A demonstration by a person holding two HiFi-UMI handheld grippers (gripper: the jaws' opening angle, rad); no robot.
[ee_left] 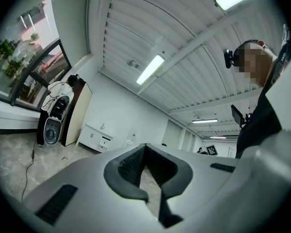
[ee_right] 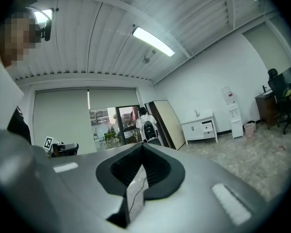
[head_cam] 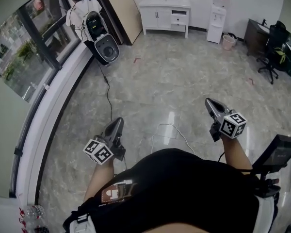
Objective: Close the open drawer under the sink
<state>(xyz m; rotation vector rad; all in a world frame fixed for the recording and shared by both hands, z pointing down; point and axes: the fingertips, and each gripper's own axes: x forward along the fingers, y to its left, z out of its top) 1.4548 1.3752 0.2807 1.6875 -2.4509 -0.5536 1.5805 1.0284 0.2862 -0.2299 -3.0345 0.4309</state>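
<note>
Left tool and right tool have jaws together, holding nothing.

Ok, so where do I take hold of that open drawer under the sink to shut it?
Take the drawer by its front panel, approaching straight on from the room side. It stands out of the sink cabinet towards the open floor, so a flat push there should likely slide it in.

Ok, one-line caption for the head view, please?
Across the room from the sink cabinet and its open drawer, the left tongs and right tongs are shut and empty.
</note>
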